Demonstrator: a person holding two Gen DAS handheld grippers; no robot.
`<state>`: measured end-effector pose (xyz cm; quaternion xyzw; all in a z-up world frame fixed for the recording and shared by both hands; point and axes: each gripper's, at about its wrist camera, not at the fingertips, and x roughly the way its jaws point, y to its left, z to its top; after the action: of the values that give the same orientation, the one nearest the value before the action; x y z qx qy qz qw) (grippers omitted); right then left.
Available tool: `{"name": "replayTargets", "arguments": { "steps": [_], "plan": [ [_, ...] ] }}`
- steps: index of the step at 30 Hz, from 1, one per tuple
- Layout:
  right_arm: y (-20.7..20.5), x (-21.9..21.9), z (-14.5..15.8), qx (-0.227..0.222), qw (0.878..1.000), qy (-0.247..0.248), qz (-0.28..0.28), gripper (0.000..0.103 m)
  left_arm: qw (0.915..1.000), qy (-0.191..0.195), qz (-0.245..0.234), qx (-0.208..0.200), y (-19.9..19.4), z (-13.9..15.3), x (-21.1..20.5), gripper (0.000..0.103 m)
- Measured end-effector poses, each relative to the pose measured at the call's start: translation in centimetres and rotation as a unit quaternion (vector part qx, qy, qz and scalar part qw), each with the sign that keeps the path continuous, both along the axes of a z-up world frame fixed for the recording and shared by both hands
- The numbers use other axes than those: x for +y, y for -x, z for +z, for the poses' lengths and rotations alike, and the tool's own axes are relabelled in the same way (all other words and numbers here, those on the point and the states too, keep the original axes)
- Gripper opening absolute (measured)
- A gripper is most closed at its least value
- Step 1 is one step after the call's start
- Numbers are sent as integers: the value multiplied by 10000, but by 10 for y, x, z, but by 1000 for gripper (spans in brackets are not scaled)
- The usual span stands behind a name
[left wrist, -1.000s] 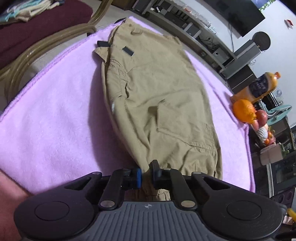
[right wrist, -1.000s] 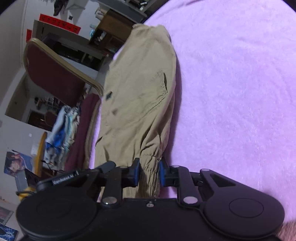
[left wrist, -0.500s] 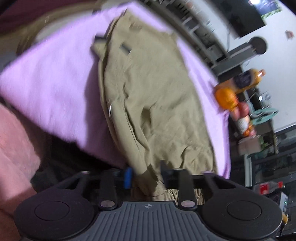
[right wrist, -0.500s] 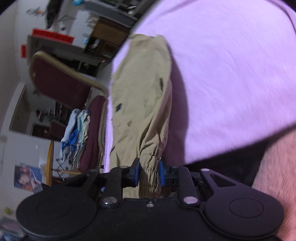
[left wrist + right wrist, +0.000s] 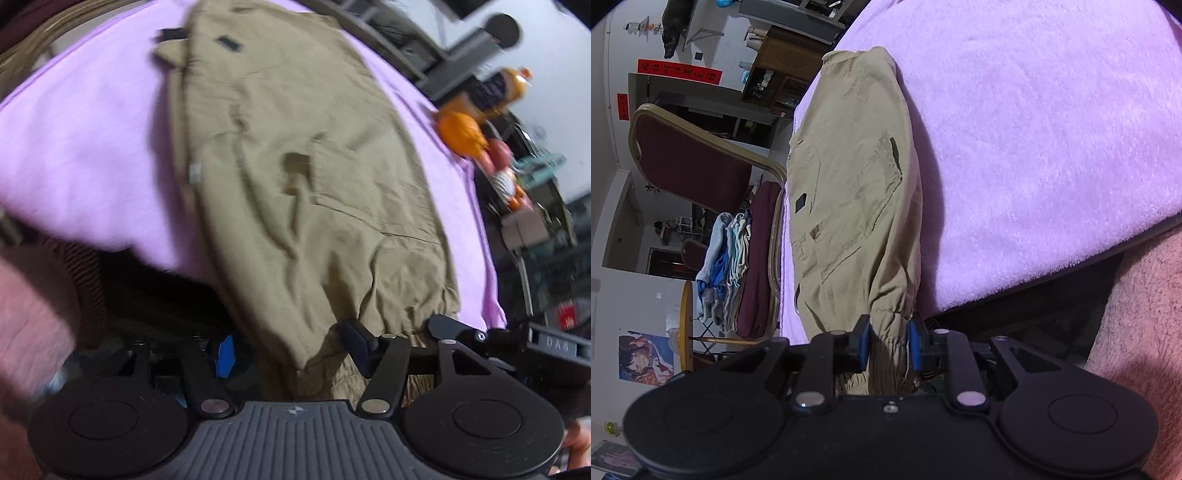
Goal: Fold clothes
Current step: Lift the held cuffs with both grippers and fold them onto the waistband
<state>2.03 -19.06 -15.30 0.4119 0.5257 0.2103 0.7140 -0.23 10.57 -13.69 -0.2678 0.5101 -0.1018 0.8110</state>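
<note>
Khaki cargo trousers (image 5: 303, 177) lie lengthwise on a lilac towel (image 5: 85, 140) that covers the table. Their gathered leg cuffs hang over the near edge. My left gripper (image 5: 288, 345) is at that edge with its jaws opening. The cuff cloth lies loose between the blue left pad and the black right pad, and neither pad presses on it. In the right wrist view the same trousers (image 5: 849, 206) run away from me, and my right gripper (image 5: 888, 341) is shut on the elastic cuff, its blue pads pinching the bunched fabric.
An orange juice bottle (image 5: 506, 92) and round fruit (image 5: 461, 133) stand past the towel's far right edge. A maroon chair (image 5: 701, 173) carries a stack of folded clothes (image 5: 724, 266). A pink-sleeved arm (image 5: 1145, 295) is at the right, beside bare lilac towel (image 5: 1052, 147).
The left jaws have spread apart and let go of the cuff, and that gripper has sunk toward the table's near edge. The right gripper has drawn back with the cuff still pinched.
</note>
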Motion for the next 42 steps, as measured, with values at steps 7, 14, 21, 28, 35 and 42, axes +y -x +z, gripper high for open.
{"name": "replayTargets", "arguments": {
  "steps": [7,14,21,28,35,42],
  "plan": [
    [1,-8,0,-109,9999,-43,43,35,9980,600,149,-125,8,5,15,19],
    [2,-12,-14,-39,9992,-236,310,80,9926,1128,447,-21,11,10,27,19],
    [1,-8,-35,60,9978,-623,216,24,9919,1157,508,122,10,9,29,19],
    [31,-5,25,-462,9982,-19,387,19,9929,1084,385,290,35,38,15,19],
    [26,-6,37,274,9995,125,-39,20,9810,1561,816,817,14,40,21,19],
    [0,0,67,219,9990,18,-385,22,9677,1950,1287,946,-17,65,35,21]
  ]
}}
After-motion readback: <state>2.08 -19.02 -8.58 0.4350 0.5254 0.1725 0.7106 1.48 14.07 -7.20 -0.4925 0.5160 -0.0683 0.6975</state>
